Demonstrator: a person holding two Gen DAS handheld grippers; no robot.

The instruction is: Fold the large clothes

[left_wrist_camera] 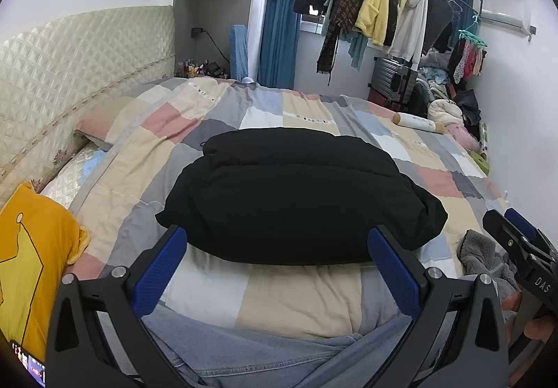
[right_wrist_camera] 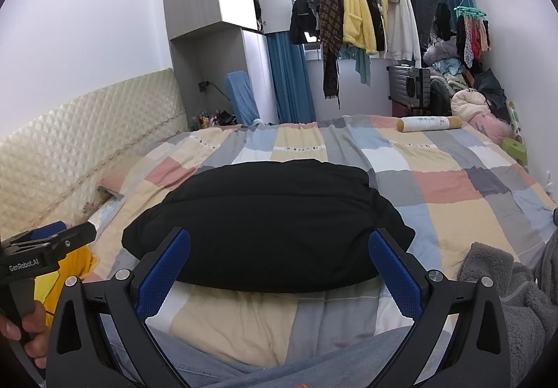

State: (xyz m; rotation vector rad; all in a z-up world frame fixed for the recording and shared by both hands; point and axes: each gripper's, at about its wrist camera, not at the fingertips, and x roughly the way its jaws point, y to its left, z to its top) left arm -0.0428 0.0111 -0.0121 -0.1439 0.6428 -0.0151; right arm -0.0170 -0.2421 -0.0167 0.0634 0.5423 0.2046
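Hovering over folded black garment on bed, fold looks finished
Left gripper and right gripper both spread wide, empty; next likely grab grey fleece beside it

Cloth, padding and plastic, mostly matt

The folded black garment is seen as matt, soft cloth on a smooth patchwork cotton quilt. The headboard is quilted with a slight sheen. Blue textured pads are set in the matt black plastic left gripper; a grey fleece looks rough.
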